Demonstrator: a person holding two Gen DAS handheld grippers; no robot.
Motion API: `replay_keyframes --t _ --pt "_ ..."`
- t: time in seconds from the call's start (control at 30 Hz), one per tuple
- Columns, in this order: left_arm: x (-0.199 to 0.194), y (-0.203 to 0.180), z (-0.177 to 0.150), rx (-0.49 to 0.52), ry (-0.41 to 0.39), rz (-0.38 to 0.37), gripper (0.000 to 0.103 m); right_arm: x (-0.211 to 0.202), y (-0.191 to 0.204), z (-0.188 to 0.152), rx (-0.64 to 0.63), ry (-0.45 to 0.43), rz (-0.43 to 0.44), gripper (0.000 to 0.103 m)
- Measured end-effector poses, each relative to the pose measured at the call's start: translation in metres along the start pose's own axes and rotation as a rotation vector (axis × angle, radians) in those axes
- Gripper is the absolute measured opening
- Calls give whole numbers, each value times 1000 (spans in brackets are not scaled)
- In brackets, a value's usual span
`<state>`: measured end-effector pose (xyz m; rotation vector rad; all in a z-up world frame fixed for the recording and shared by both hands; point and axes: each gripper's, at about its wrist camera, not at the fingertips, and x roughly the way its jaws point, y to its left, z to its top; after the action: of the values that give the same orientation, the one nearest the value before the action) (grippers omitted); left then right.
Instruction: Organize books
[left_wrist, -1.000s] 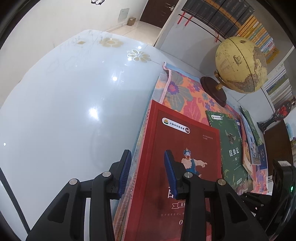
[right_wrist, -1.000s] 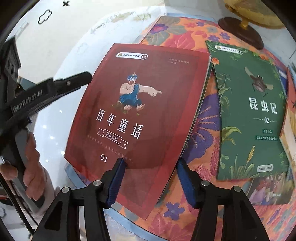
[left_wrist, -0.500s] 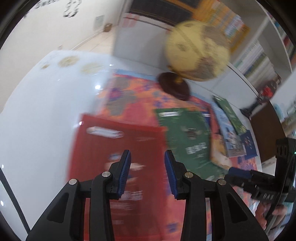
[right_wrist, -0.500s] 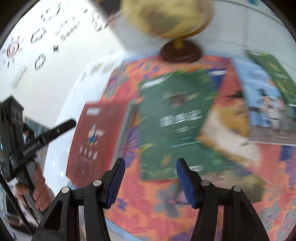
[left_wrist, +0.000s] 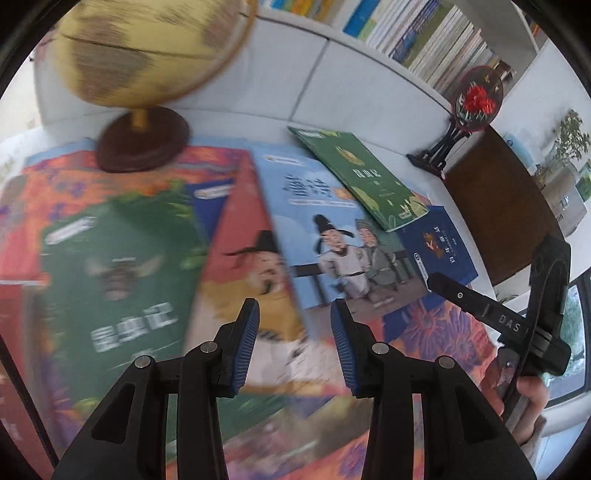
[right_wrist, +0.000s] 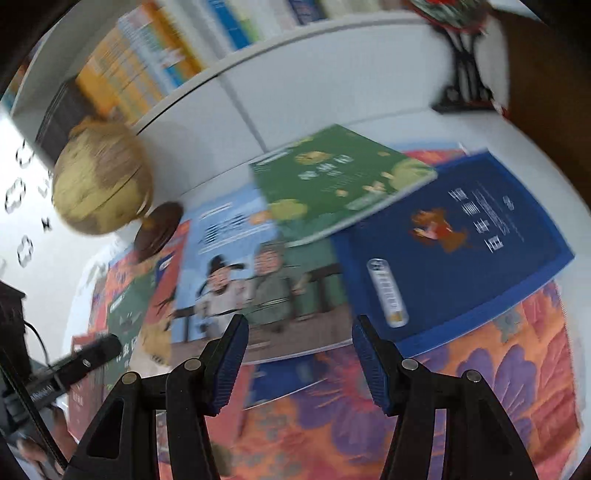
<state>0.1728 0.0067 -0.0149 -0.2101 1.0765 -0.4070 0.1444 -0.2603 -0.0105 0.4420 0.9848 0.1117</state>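
Several books lie fanned over a flowered cloth (left_wrist: 436, 325) on the bench, and both tools are above them with nothing between the jaws.

From the left wrist view, the left tool (left_wrist: 293, 345) has its jaws opening, with only air between the blue pads. Under it is a red and yellow book (left_wrist: 255, 258), partly covered on one side by the green insect book (left_wrist: 118, 258) and overlapped on the other by the light blue book with two robed figures (left_wrist: 332, 221). Farther away, a second green book (left_wrist: 362, 177) leans on a dark blue book (left_wrist: 439, 243). A globe (left_wrist: 147, 48) stands at the cloth's far edge. The right tool (left_wrist: 480, 310) enters from the right side.

From the right wrist view, the right tool (right_wrist: 299, 354) stands half open and empty, above the near edge of the light blue book (right_wrist: 258, 266) and beside the dark blue book (right_wrist: 461, 251). The second green book (right_wrist: 340, 177) rests on both.

I judge the step is choosing the next book. It is better to take a top one first, because the lower books are trapped. The pictures are blurred, so slow down before closing. Slide one pad under a free edge, and stay away from the globe (right_wrist: 99, 181).
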Motion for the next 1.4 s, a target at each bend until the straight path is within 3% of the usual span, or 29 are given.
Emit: replay_keyframes --t 0.17,0.23,0.3,0.4,0.43,0.57,0.67,0.97,1.23,1.3,1.4 --pt "29 -8 6 -36 24 50 37 12 -18 13 6 1 -28 57" --pt "36 -6 6 -57 31 41 37 24 -18 14 9 23 8 57" --pt "38 -6 7 -65 8 23 39 29 -9 15 -45 17 -14 57" --pt "46 -12 13 -36 0 18 39 34 6 11 -105 37 -20 57" --pt "47 -16 13 -26 5 28 40 37 11 9 -110 54 7 57" --pt "44 -24 7 37 14 93 40 42 24 -2 -144 105 -20 59" --pt "38 -22 -1 62 24 94 40 36 26 -15 -152 130 4 60" --pt "-4 -26 -63 147 78 67 40 -2 37 -77 -196 247 17 60" --pt "-62 -20 -158 211 135 -16 40 -63 43 -168 -253 368 104 60" --pt "-61 -12 -174 203 190 -73 40 -69 28 -172 -215 380 165 59" --pt "-50 3 -170 125 236 -121 40 -58 -6 -167 -94 392 214 56"
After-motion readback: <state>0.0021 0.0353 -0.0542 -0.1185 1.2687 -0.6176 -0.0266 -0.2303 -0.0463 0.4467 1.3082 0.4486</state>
